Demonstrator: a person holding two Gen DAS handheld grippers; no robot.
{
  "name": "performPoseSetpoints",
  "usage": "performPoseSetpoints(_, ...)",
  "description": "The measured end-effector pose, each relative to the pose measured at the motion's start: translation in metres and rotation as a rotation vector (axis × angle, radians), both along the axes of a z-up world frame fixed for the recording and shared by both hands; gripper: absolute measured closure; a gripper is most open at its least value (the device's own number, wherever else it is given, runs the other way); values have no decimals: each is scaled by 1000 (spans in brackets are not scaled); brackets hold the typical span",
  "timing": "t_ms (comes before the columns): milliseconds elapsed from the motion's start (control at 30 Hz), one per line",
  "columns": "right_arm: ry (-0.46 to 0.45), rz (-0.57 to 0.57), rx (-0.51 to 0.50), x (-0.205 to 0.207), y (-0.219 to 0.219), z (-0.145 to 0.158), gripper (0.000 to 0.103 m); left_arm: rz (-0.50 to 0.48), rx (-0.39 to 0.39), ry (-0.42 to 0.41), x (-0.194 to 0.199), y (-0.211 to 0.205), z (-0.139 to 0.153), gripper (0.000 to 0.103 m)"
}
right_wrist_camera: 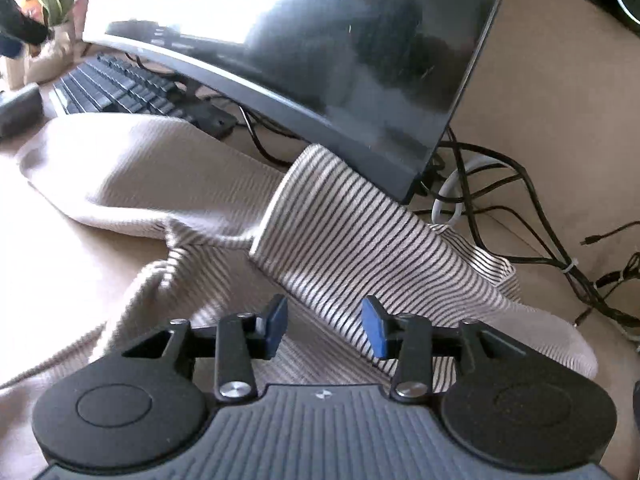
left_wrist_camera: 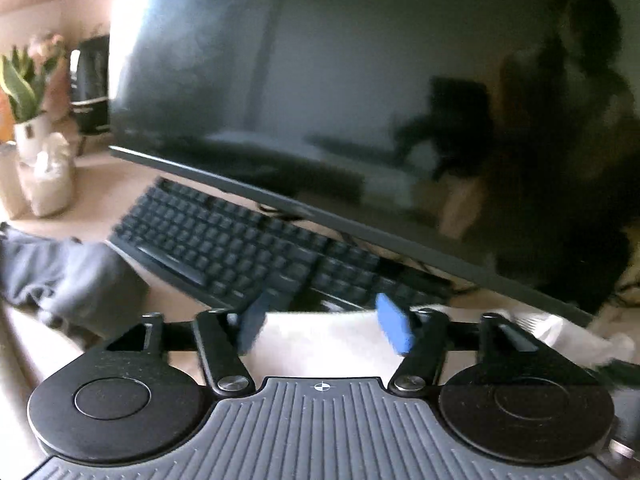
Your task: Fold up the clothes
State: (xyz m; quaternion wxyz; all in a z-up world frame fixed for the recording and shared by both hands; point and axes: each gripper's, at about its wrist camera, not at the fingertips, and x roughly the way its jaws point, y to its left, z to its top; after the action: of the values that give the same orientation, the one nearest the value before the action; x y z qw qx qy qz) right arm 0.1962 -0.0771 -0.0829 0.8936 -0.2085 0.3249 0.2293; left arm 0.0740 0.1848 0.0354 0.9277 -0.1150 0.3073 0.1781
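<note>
Right wrist view shows the bench (right_wrist_camera: pixel 60 280), pale and wide, with a big dark screen (right_wrist_camera: pixel 320 60) leaning over it. A black keyboard (right_wrist_camera: pixel 116 88) sits under the screen, and a mess of black cords (right_wrist_camera: pixel 520 208) lies off to the right.

Spread on the bench is the striped top (right_wrist_camera: pixel 352 248). It is thin cloth with small dark and light lines. Part of it looks plain and pale, as if turned inside out. One fold stands up like a soft tube and touches the bottom edge of the screen. The rest lies flat and rumpled, reaching down under the right gripper (right_wrist_camera: pixel 324 332).

The top looks light and floppy. It will sag and bunch when lifted, so it seems best to pinch it at an edge or a corner, such as the hem by the raised fold, and not in the middle. It will not break. It could catch on the screen or drag the cords.

The right gripper hangs just over the stripes. Its blue fingers (right_wrist_camera: pixel 374 334) are spread apart and hold nothing.

Left wrist view shows the same screen and keyboard, plus a gray cloth (left_wrist_camera: pixel 68 276) in a heap at the left and a plant (left_wrist_camera: pixel 28 84) in a white pot behind it. The left gripper (left_wrist_camera: pixel 324 328) is above pale cloth. Its fingers (left_wrist_camera: pixel 394 330) are spread wide too, with nothing between them.
</note>
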Motion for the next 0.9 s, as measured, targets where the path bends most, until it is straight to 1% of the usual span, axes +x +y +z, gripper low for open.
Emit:
performPoseSetpoints(67, -10, -6, 6, 4, -1, -4, 58, -44, 3, 8, 0, -12, 0, 26)
performPoseSetpoints(100, -14, -7, 12, 6, -2, -6, 67, -66, 3, 15, 2, -18, -1, 25)
performPoseSetpoints(133, -12, -18, 6, 6, -3, -3, 95, -82, 1, 22, -3, -22, -2, 25)
performPoseSetpoints(167, -9, -32, 8, 5, -5, 8, 97, -100, -5, 30, -2, -26, -5, 24)
performPoseSetpoints(233, -22, -63, 49, -1, -17, 25, 99, -132, -19, 50, 0, -33, -11, 22)
performPoseSetpoints(300, -48, -108, 85, -9, -34, 42, 99, -185, -49, 74, 3, -45, -18, 20)
performPoseSetpoints(400, -118, -264, 130, -24, -84, 75, 100, -302, -95, 103, 3, -73, -28, 15)
performPoseSetpoints(433, -147, -337, 133, -27, -103, 87, 100, -341, -109, 111, 2, -82, -31, 14)
performPoseSetpoints(467, -177, -410, 134, -31, -122, 97, 102, -389, -125, 120, 1, -94, -35, 12)
performPoseSetpoints(500, -219, -487, 113, -40, -140, 107, 103, -423, -135, 129, -2, -105, -37, 10)
performPoseSetpoints(567, -313, -617, 45, -62, -169, 122, 103, -480, -148, 152, -5, -123, -45, 10)
performPoseSetpoints(600, -342, -672, 17, -71, -179, 127, 103, -509, -155, 163, -7, -132, -49, 10)
performPoseSetpoints(633, -369, -725, -9, -81, -189, 132, 103, -530, -159, 180, -10, -140, -53, 10)
performPoseSetpoints(700, -377, -803, -13, -98, -203, 136, 102, -567, -166, 204, -15, -149, -63, 10)
performPoseSetpoints(733, -375, -822, -1, -107, -207, 135, 101, -582, -170, 216, -17, -152, -68, 10)
performPoseSetpoints(800, -337, -809, 57, -120, -206, 129, 93, -607, -187, 247, -22, -157, -78, 10)
performPoseSetpoints(833, -302, -793, 87, -124, -203, 124, 78, -618, -193, 258, -24, -157, -83, 10)
performPoseSetpoints(867, -265, -774, 118, -127, -200, 119, 59, -627, -197, 271, -26, -158, -88, 10)
performPoseSetpoints(900, -221, -747, 167, -128, -196, 113, 55, -633, -200, 287, -28, -160, -94, 10)
